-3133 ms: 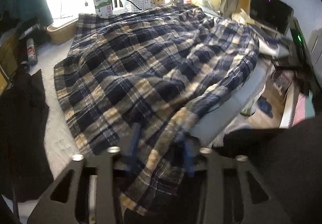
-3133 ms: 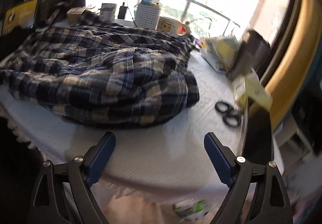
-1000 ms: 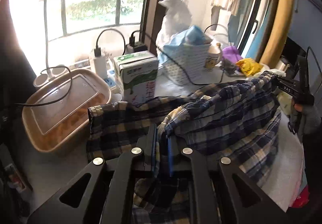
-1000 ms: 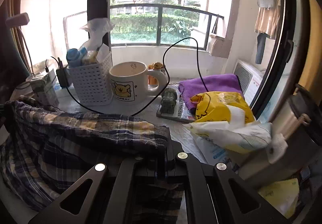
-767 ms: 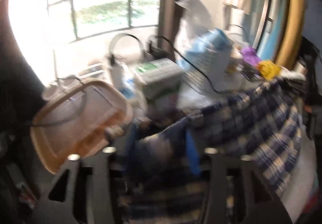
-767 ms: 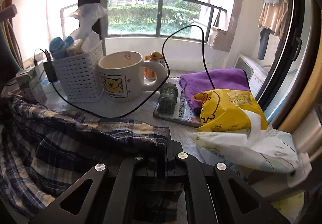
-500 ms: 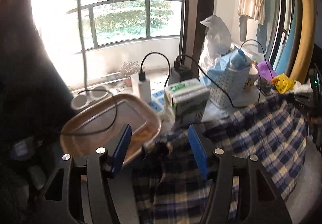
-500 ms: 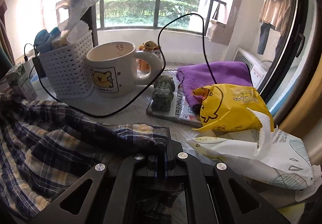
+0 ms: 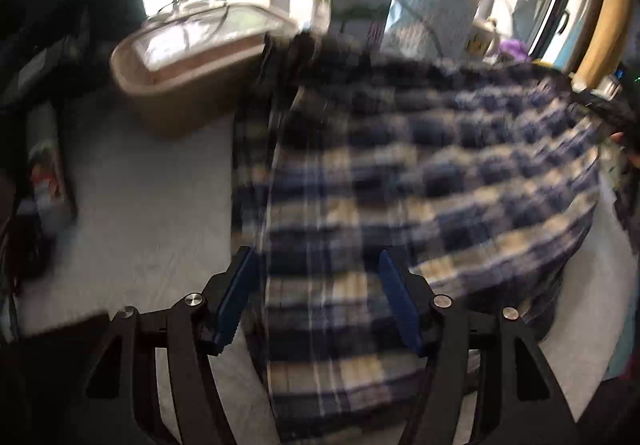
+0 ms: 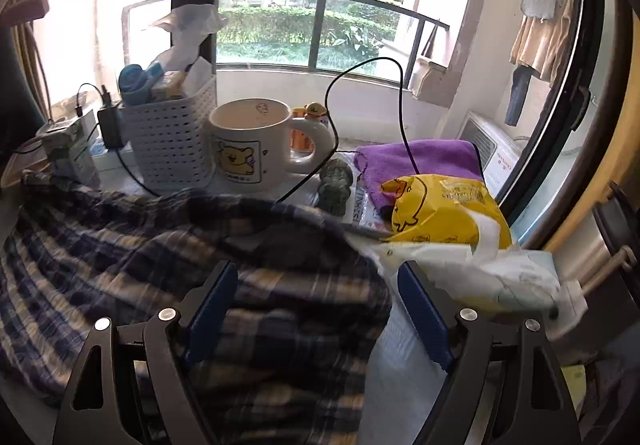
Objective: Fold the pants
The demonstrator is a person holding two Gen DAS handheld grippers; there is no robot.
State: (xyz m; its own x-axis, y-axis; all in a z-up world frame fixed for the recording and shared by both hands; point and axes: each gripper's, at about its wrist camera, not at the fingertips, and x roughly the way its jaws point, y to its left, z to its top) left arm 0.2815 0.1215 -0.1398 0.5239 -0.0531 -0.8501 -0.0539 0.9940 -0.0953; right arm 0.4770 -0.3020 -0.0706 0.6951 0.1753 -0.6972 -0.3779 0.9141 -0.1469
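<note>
I have just let go: my left gripper [image 9: 320, 301] and right gripper [image 10: 318, 315] both gape wide, empty. The plaid pants [image 9: 420, 185] now lie doubled over, so this fold looks laid.

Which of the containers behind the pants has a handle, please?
The white mug with the yellow bear picture; its handle points right. The perforated white basket beside it has none.

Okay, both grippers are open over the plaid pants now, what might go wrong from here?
1. The far edge of the plaid pants lies right up by the mug and the black cable; another tug might snag the cable or tip the mug.
2. The right gripper sits next to the loose white bag, so its fingers might pinch plastic along with cloth.
</note>
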